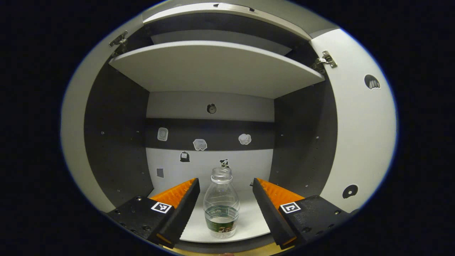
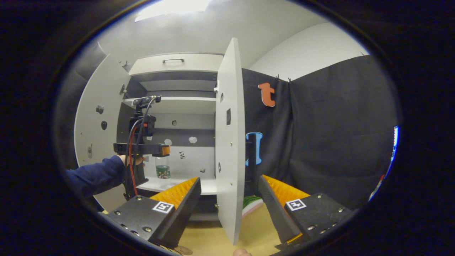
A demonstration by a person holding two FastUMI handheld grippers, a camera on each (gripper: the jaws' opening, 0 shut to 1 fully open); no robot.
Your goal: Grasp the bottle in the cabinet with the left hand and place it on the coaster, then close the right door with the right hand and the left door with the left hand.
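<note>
A clear, capless bottle (image 1: pixel 221 208) with a green label stands upright on the cabinet's lower shelf (image 1: pixel 249 222). My left gripper (image 1: pixel 225 181) is open, one finger on each side of the bottle with a gap on both sides. The right gripper view shows the bottle (image 2: pixel 162 170) just past the left gripper (image 2: pixel 142 149), which a hand in a blue sleeve (image 2: pixel 99 174) holds. My right gripper (image 2: pixel 229 179) is open in front of the cabinet, and the open right door (image 2: pixel 227 142) shows edge-on between its fingers. A flat green-and-white thing (image 2: pixel 253 204), perhaps the coaster, lies on the table behind that door.
Both doors stand wide open: the left door (image 2: pixel 96 124) and the right door (image 1: pixel 359 124). An upper shelf (image 1: pixel 213 67) spans the cabinet above the bottle. Small stickers dot the back wall (image 1: pixel 209 170). A drawer front with a handle (image 2: pixel 174 61) tops the cabinet. A wooden table (image 2: pixel 213 234) lies below.
</note>
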